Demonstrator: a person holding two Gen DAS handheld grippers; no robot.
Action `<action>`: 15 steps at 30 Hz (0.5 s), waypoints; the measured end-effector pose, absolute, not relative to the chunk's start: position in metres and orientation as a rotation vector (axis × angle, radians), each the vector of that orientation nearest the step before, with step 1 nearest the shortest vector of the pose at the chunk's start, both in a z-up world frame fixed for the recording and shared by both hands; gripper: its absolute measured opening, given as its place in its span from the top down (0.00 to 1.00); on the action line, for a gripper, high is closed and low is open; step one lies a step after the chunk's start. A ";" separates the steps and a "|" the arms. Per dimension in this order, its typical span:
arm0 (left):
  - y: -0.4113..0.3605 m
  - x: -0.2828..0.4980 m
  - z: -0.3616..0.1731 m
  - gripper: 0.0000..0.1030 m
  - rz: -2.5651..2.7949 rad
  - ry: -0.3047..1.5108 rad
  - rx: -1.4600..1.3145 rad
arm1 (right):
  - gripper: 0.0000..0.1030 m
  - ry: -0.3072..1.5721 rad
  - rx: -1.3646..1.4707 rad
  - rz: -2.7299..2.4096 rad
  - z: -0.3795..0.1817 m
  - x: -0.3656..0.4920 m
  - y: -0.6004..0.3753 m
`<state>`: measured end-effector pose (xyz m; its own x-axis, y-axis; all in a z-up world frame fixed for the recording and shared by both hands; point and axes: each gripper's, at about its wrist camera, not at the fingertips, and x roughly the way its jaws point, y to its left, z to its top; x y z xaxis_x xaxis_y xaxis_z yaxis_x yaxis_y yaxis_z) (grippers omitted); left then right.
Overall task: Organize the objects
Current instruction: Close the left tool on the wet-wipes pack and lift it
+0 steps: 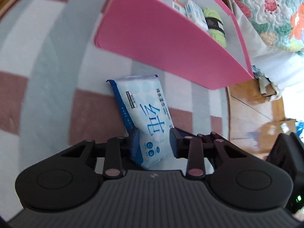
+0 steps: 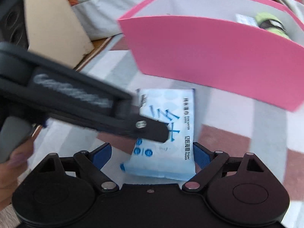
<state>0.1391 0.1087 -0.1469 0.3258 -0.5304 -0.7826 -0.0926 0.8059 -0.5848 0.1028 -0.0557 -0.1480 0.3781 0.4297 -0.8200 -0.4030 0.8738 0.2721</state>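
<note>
- Left tool (image 1: 153, 142) clenched on the wet-wipes pack (image 1: 146, 121); blue pads press both long edges near its lower end, pack tilted up off the checked rug (image 1: 47, 66).
- Right tool (image 2: 151, 152) released, jaws wide; one blue pad just beside the pack's right edge, the other well clear. Pack (image 2: 171, 152) lies between them, not gripped by this one.
- Left tool's arm crosses over the pack in the right wrist view, so both tools crowd the same item.
- Risk: soft, slick film pack, held only near one end; it could sag, pivot or slide out when lifted.
- Risk: if the right tool closes too, the two could bump or tug the pack apart.
- Risk: the pink box (image 1: 171, 43) stands just beyond, with a tall near wall; a low carry would likely catch the rim or shove the light box across the rug.
- Box contents: a green yarn skein (image 1: 214, 24) with a dark band at the right end, and beside it two small white-blue packets (image 1: 193, 11); labels too blurred to read.
- Rest of the box interior looks bare, with room for the pack on the left side.
- Pack not in the box yet; placing looks like the step ahead.
</note>
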 end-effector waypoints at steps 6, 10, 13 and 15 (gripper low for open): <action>0.095 0.137 -0.144 0.76 -0.223 1.195 -0.490 | 0.25 1.027 -0.034 0.518 -0.148 0.091 -0.064; 0.081 0.134 -0.147 0.73 -0.184 1.192 -0.464 | 0.29 1.016 -0.059 0.526 -0.148 0.094 -0.067; 0.077 0.134 -0.144 0.73 -0.171 1.176 -0.434 | 0.31 1.017 -0.047 0.513 -0.146 0.093 -0.069; 0.074 0.132 -0.143 0.74 -0.174 1.176 -0.439 | 0.32 1.025 -0.043 0.507 -0.144 0.091 -0.071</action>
<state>0.1316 0.0742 -0.1430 0.3830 -0.3563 -0.8523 -0.0949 0.9026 -0.4200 0.0913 -0.0712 -0.1440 0.4141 0.3840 -0.8253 -0.4232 0.8839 0.1990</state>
